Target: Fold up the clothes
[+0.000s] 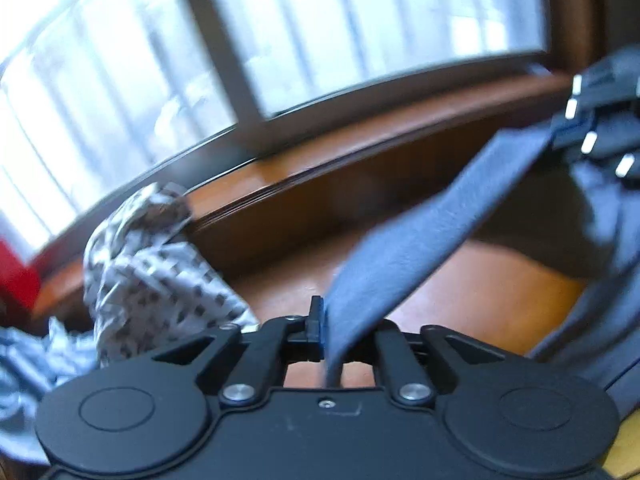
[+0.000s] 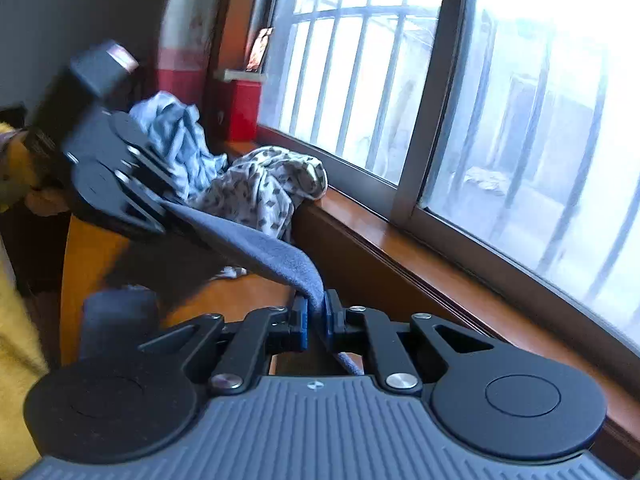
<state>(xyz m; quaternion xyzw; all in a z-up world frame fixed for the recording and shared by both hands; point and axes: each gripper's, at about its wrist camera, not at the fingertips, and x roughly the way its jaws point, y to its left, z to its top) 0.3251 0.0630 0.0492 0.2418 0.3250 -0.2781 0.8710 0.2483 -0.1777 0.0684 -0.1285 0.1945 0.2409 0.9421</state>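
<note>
A blue-grey garment (image 1: 420, 232) hangs stretched in the air between my two grippers, above the orange-brown table (image 1: 480, 292). My left gripper (image 1: 326, 328) is shut on one edge of it. My right gripper (image 2: 316, 316) is shut on the other edge of the same garment (image 2: 264, 252). In the left wrist view the right gripper (image 1: 596, 128) shows at the upper right, with cloth hanging below it. In the right wrist view the left gripper (image 2: 120, 184) shows at the left, blurred.
A crumpled white patterned garment (image 1: 152, 276) (image 2: 264, 192) and a light blue one (image 2: 176, 140) (image 1: 24, 364) lie on the table by the wooden window sill (image 2: 400, 248). A red box (image 2: 242, 110) stands on the sill. Yellow cloth (image 2: 16, 344) is at the left.
</note>
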